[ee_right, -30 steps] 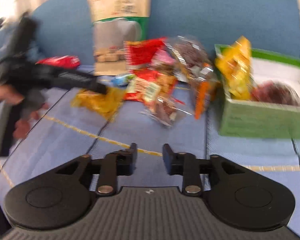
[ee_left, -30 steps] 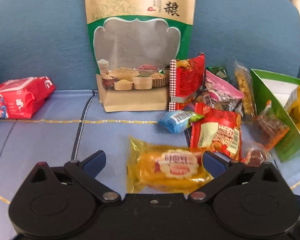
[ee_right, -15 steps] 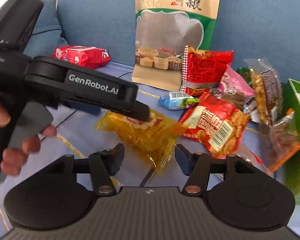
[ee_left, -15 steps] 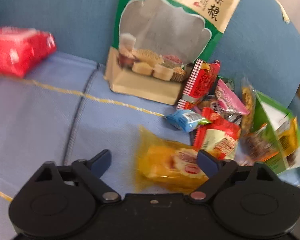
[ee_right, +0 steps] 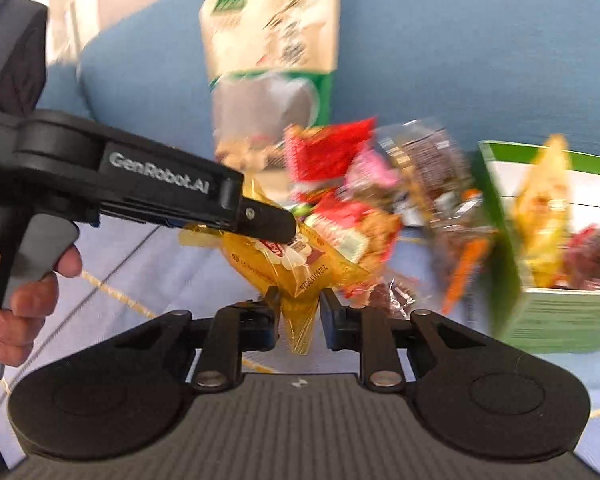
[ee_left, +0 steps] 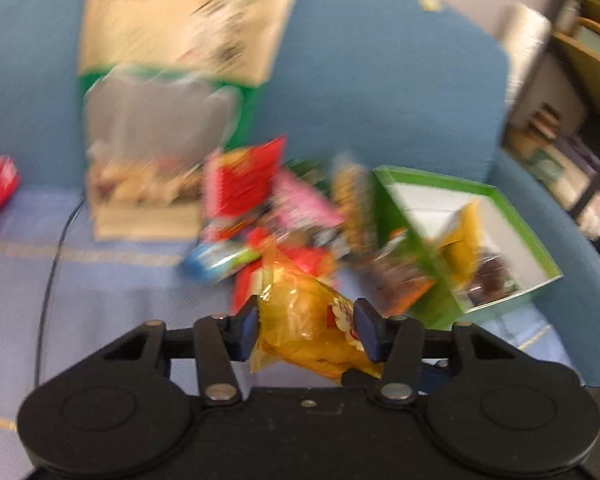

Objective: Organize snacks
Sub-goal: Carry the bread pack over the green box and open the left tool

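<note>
Lifted off the blue seat cushion [ee_left: 100, 280] since a second ago: yellow snack packet [ee_left: 308, 320], now clamped in my left claw [ee_left: 307, 330], whose jaws just closed on it. Right claw [ee_right: 299, 316] jaws also just closed, pinching the packet's lower tail. Snack pile [ee_left: 284, 208] at 12 o'clock, green box [ee_left: 496, 192] at 2 o'clock, big grain bag [ee_left: 172, 92] at 11 o'clock.

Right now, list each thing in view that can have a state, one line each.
left gripper: jaws just closed, shut on the yellow snack packet.
right gripper: jaws just closed, pinching the packet's end.
yellow snack packet: sealed, held by both grippers.
green box: open, tilted, some snacks inside.
tall grain bag: upright against the blue backrest.
snack pile: loose on the seat, outside the box.
</note>
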The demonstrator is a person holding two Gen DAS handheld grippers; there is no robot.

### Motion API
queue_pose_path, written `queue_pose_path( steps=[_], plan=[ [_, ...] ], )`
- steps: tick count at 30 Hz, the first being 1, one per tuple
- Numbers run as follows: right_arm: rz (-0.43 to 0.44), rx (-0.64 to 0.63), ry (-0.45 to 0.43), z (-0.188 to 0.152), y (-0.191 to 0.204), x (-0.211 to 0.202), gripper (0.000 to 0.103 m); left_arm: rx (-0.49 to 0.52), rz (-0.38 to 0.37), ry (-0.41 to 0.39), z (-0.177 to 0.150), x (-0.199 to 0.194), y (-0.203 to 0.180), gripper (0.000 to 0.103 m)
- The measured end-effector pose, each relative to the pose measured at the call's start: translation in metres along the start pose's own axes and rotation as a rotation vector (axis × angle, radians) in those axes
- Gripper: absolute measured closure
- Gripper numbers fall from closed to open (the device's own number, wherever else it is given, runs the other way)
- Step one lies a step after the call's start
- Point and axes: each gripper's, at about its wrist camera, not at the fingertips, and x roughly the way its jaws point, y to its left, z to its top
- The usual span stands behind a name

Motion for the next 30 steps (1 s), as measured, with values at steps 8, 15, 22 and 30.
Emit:
queue_pose_path(
  steps=[8,15,22,30],
  plan=[
    [-0.113,0.045,-0.153,0.017,-0.049,-0.057,0.065,0.117,-0.108,-0.068,0.035,0.003,-0.081,0.071],
    [-0.217,0.089,-0.239,0.025,-0.1,-0.085,0.065,0.191,-0.2,-0.091,0.057,0.029,-0.139,0.071],
    [-0.318,0.105,-0.232,0.018,-0.144,-0.083,0.065,0.224,-0.248,-0.058,0.06,0.083,-0.177,0.07],
    [-0.451,0.076,-0.146,-0.004,-0.164,-0.055,0.015,0.25,0.002,-0.057,0.044,0.109,-0.169,0.0]
  ],
)
